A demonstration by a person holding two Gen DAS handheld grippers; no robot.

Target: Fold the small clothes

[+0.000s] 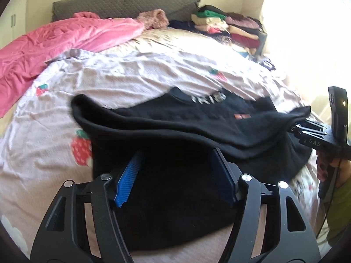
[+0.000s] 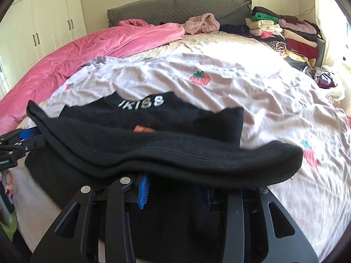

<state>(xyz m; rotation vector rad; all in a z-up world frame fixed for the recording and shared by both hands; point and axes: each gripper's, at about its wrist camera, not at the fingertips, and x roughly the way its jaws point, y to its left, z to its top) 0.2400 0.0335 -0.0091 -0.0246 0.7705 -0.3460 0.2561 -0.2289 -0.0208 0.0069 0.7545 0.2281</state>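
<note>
A pink quilt (image 2: 92, 48) lay bunched along the left edge of the bed, reaching up to the grey headboard (image 2: 175, 6). A fuzzy pink garment (image 2: 203, 24) sat crumpled at the head edge, just beside the quilt's end. Stacks of folded clothes (image 2: 285, 35) filled the far right corner of the bed, and white wardrobe doors (image 2: 43, 22) stood beyond the left edge. The strawberry-print sheet (image 2: 252, 92) covered the middle of the bed, wrinkled and sunlit.

A black sweatshirt (image 2: 153, 135) with pale lettering and a small orange patch lay on the sheet toward the near edge. Its lower hem was lifted off the bed and carried up over the body, forming a thick raised fold that ran across both views.

The left gripper (image 1: 175, 164) had its blue-padded fingers (image 1: 127, 175) spread well apart in its own camera, with the raised hem lying over their tips; I could not tell whether any cloth was caught between them. The right gripper (image 2: 175, 188) sat under the same hem, its fingers likewise apart with the tips hidden by the fold, so its hold could not be judged from there either. In the left wrist view, the right gripper (image 1: 305, 129) appeared at the right end of the fold with the cloth's corner drawn to its tip.
</note>
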